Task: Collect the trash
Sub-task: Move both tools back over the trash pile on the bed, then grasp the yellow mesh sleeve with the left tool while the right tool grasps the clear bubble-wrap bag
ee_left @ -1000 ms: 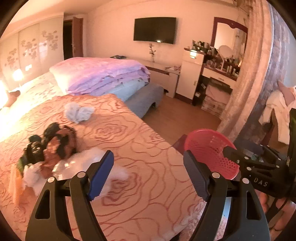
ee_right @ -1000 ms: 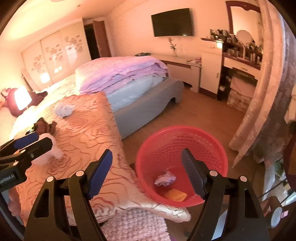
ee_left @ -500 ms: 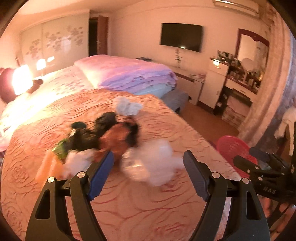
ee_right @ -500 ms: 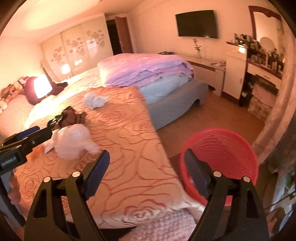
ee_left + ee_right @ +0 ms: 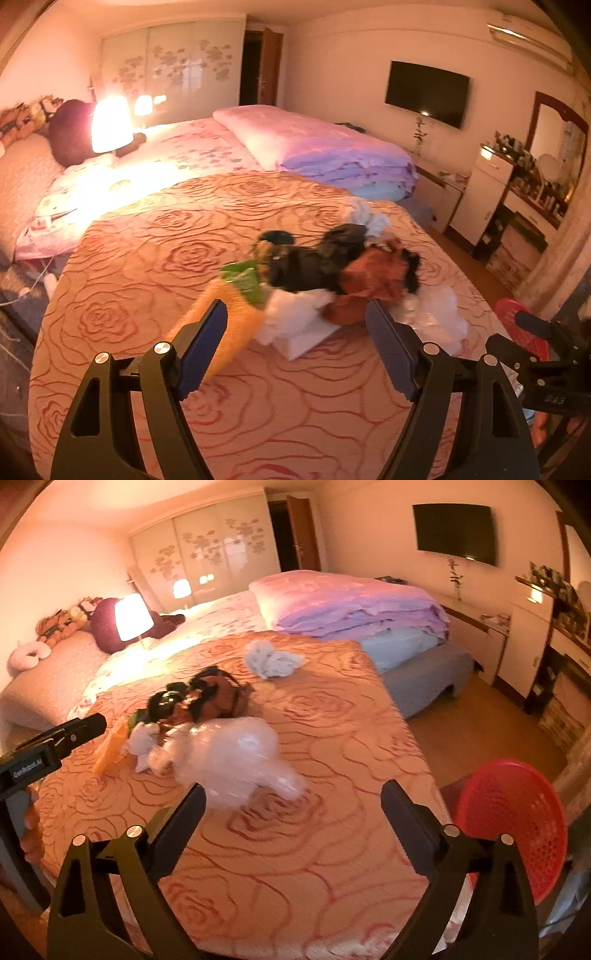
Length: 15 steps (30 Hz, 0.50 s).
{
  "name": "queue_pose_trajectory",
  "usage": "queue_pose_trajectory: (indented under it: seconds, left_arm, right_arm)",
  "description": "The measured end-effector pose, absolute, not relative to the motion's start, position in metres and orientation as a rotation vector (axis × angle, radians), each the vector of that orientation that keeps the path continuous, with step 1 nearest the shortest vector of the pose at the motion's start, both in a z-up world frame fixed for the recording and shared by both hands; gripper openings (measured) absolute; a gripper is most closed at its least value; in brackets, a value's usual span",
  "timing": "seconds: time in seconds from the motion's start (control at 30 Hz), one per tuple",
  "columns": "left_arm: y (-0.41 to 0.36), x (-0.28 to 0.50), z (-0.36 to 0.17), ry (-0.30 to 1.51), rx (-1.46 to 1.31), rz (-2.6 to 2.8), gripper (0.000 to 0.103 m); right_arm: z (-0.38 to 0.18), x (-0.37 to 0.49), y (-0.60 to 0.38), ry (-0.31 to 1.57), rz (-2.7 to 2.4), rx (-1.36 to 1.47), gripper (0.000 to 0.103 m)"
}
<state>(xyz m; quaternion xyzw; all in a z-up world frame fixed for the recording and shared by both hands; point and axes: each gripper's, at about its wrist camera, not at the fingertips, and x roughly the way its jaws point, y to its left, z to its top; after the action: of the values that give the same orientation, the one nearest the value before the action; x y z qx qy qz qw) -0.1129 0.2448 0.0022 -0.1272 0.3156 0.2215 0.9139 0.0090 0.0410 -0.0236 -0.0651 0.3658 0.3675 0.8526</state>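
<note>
Trash pile (image 5: pixel 317 280) (wrappers, white tissue, clear plastic bag (image 5: pixel 229 760), crumpled white wad (image 5: pixel 271 661)): all uncollected on the bed (image 5: pixel 184 258), toward its foot edge, the wad lying apart. Left gripper (image 5: pixel 295 347) and right gripper (image 5: pixel 293 827): both wide open, empty, short of the pile. Red basket (image 5: pixel 517 812) on the floor by the bed's corner; contents hidden, pile items blurred.

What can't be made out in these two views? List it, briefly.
- Dark and brown trash pile, left wrist view: motion blur, items unidentifiable.
- Red basket contents, right wrist view: only its outer wall shows.
- Red basket, left wrist view: mostly hidden behind the right gripper.
- Clear plastic bag contents, right wrist view: blurred.
</note>
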Motion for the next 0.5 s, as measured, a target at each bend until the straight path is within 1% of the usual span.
queue_pose_trajectory:
  seconds: [0.27, 0.5]
  left_arm:
    - [0.279, -0.132, -0.001, 0.635, -0.297, 0.536, 0.075]
    - [0.307, -0.145, -0.004, 0.634, -0.33, 0.574, 0.075]
  right_arm:
    - [-0.017, 0.014, 0.082, 0.753, 0.846, -0.143, 0.095]
    - [-0.038, 0.021, 0.105, 0.824, 0.866, -0.185, 0.095]
